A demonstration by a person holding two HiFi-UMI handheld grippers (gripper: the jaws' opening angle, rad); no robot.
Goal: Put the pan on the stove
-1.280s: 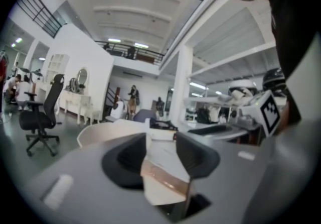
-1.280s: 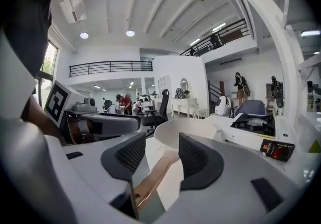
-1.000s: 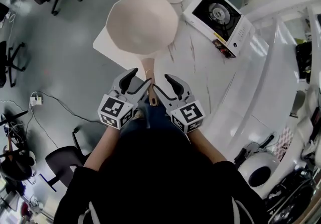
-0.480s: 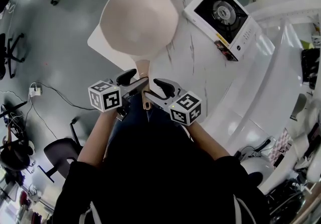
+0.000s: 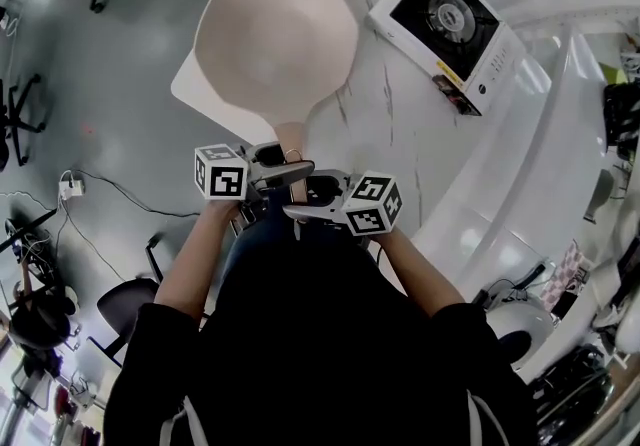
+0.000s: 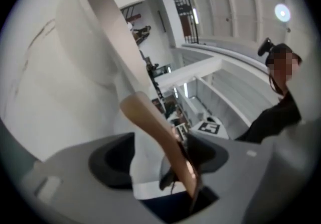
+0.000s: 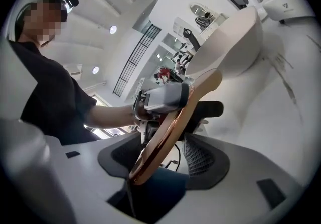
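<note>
Tapered wooden pan handle (image 5: 291, 138), seemingly loose, between just-opening jaws (left hand-held gripper (image 6: 160, 156), right hand-held gripper (image 7: 163, 153))

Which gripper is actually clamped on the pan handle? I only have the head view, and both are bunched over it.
Observer: Not the left. In the left gripper view the handle stands between the left gripper jaws, which have just been opening, pads off it.
Operator: And the right?
Observer: Not clamped either. The right gripper view shows the handle between the right gripper jaws, which are wide apart and have also just been opening.
</note>
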